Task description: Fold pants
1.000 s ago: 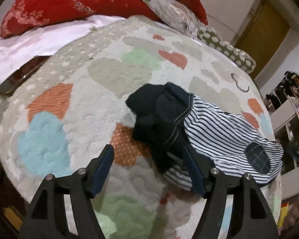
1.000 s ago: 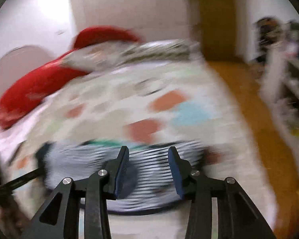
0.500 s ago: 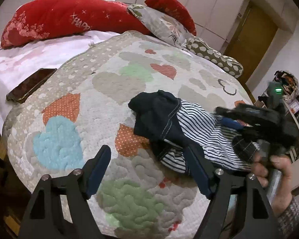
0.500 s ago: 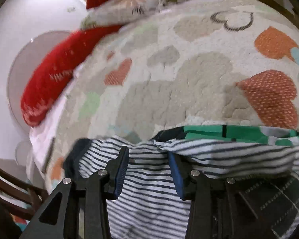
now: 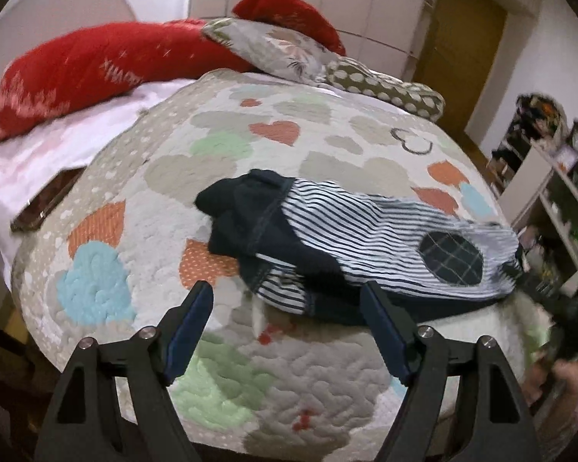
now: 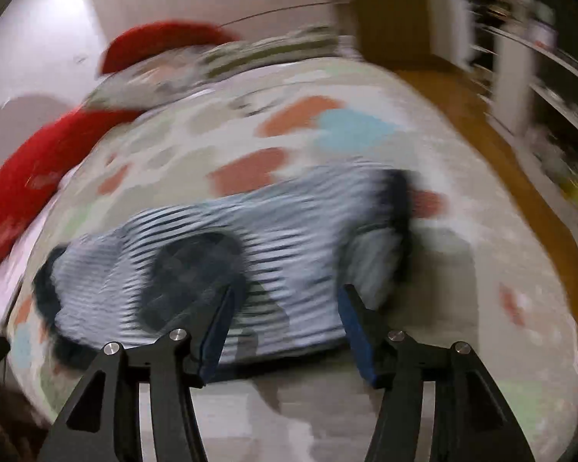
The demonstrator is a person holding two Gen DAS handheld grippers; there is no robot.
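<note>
Both claws now hang released and empty — the left claw (image 5: 287, 302) nearest, the right claw (image 6: 285, 310) having let go and pulled back — leaving the striped pants (image 5: 350, 238) bunched, unfolded, on the heart-patterned quilt (image 5: 219, 154), so regrasping comes next.

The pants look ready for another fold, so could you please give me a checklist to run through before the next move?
1. Left gripper open and empty: ok.
2. Right gripper open and empty: ok.
3. Pants on the quilt: ok.
4. Pants flat: not ok, the dark end is bunched.
5. Right view sharp enough to aim: not ok, blurred.
6. Phone apart from the pants: ok.
</note>
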